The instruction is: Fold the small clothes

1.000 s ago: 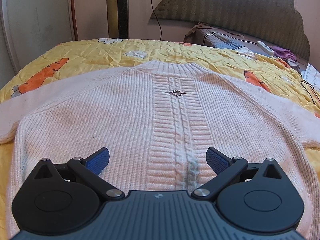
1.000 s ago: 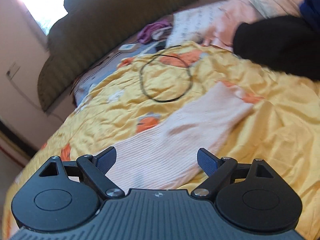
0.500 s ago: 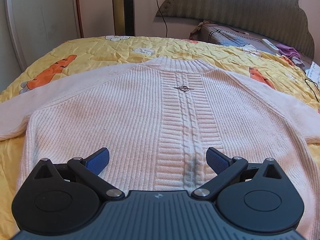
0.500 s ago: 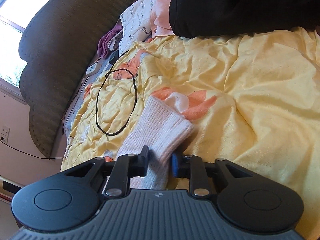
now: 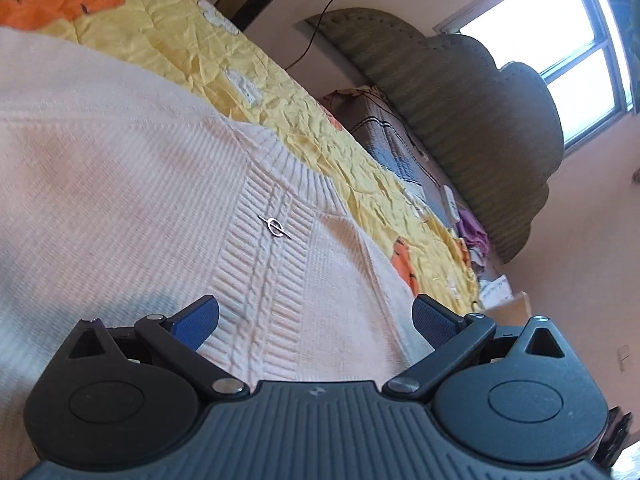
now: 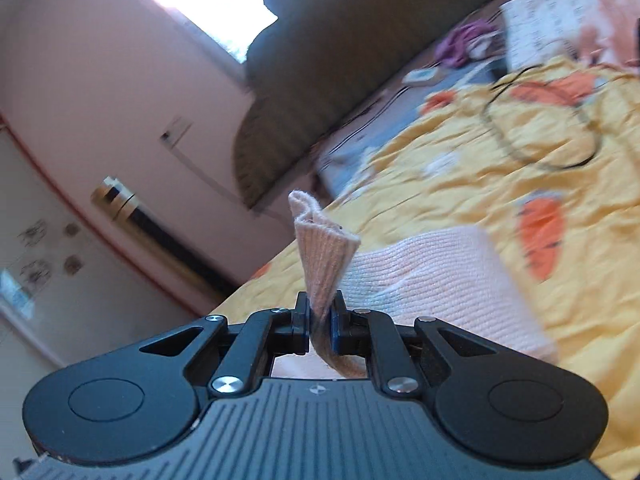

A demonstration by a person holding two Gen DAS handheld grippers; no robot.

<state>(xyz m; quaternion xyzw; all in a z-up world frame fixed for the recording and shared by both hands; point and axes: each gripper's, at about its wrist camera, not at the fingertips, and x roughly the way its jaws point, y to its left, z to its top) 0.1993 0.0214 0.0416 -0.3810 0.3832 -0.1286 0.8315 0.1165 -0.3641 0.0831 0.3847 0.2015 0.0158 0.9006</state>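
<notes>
A pale pink knitted sweater lies spread flat on the yellow bedspread, a small metal pin on its cable-knit middle. My left gripper hovers tilted over the sweater's body, open, with nothing between its blue pads. In the right wrist view my right gripper is closing its jaws on the sleeve cuff, which stands up pinched between the pads. The rest of that sleeve trails back onto the bedspread.
A dark padded headboard and a window stand beyond the bed. A black cable loop lies on the bedspread to the right of the sleeve. Small clutter, a purple cloth and a white remote, sits near the headboard.
My right gripper went from open over the sleeve to pinching the cuff and lifted it off the bed toward the left. My left gripper rolled and shifted over the sweater, still open.
</notes>
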